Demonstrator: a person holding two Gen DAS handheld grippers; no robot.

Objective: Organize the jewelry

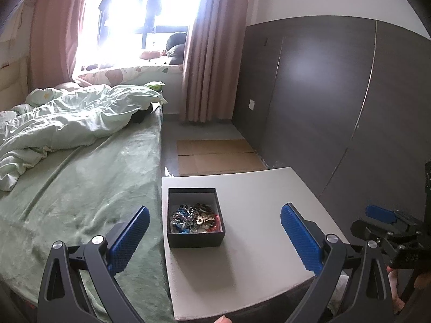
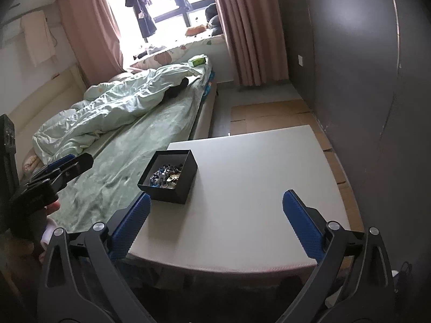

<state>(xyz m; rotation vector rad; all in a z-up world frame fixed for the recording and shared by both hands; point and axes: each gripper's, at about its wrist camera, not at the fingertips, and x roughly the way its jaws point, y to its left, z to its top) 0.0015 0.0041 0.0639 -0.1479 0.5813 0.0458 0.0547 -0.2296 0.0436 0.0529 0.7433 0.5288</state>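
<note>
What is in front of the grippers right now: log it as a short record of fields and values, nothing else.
container: black box, open, no lid seen
contents: tangled jewelry, mixed colours
support: white table, box near its left edge
left of table: bed with green sheet
left gripper: open, empty, short of the box
right gripper: open, empty, above the table
contact with box: none
sorting: not yet begun

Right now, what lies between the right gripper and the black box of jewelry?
Only bare white table. In the right wrist view, nothing sits between the open right gripper and the box of jewelry.
</note>
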